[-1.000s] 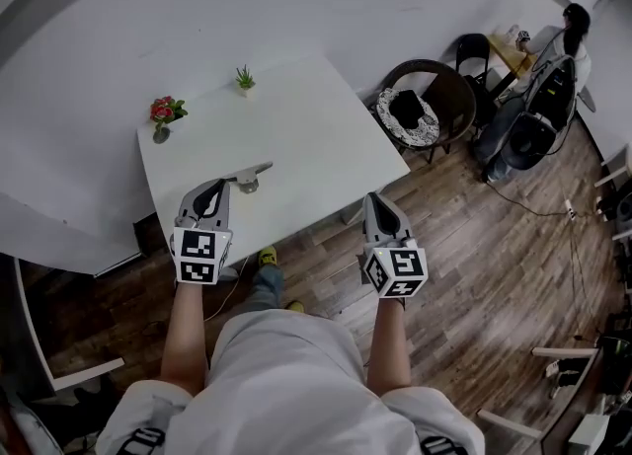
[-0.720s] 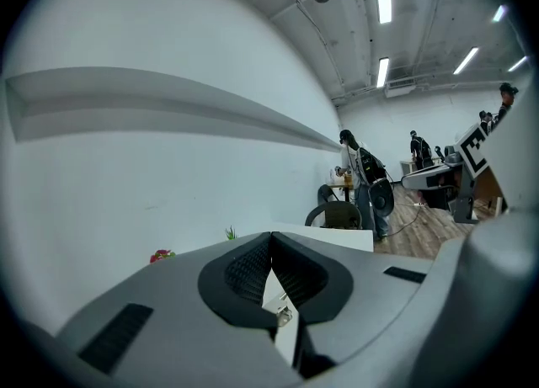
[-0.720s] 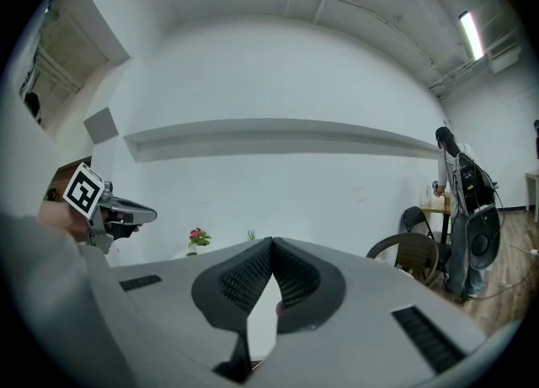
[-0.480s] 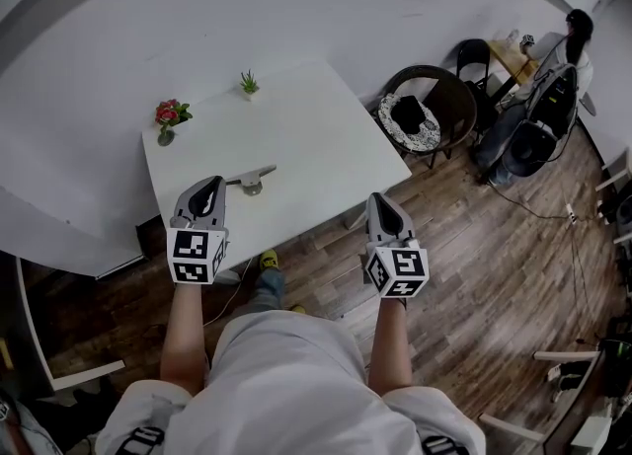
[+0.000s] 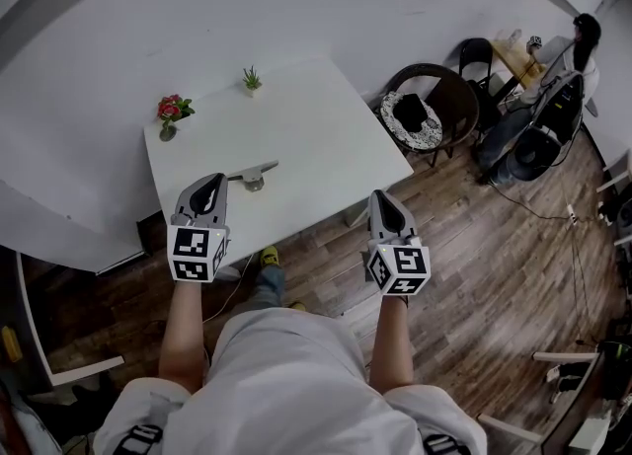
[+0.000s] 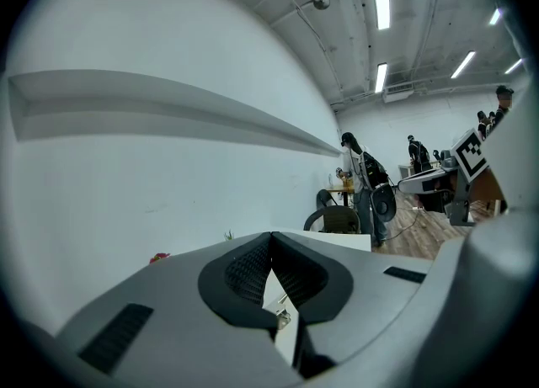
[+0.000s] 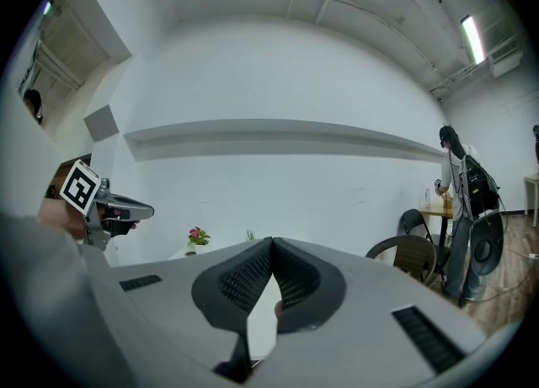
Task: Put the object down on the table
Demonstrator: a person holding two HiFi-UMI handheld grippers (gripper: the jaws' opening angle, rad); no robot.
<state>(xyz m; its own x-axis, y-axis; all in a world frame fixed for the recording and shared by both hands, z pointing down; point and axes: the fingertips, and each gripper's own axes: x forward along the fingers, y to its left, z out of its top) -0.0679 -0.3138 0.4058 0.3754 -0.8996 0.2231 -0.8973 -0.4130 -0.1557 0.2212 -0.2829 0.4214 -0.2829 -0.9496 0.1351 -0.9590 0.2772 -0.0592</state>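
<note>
A small grey metal object [image 5: 254, 175] with a flat arm and a round base lies on the white table [image 5: 296, 127], near its front edge. My left gripper [image 5: 213, 181] hovers just left of it, apart from it, jaws shut and holding nothing. In the left gripper view the object [image 6: 283, 317] shows through the slit below the closed tips of the left gripper [image 6: 271, 236]. My right gripper [image 5: 381, 196] is shut and empty, held off the table's front right edge above the wooden floor. In the right gripper view the right gripper's [image 7: 271, 243] tips meet.
A red flower in a small vase [image 5: 170, 110] and a tiny green plant [image 5: 252, 79] stand at the table's far edge by the wall. A round wicker chair [image 5: 427, 108] sits right of the table. A person [image 5: 583, 34] and more chairs are at the far right.
Almost nothing. The head view has drifted a little; both grippers stay shut in about the same places, and the metal object lies where it was.
</note>
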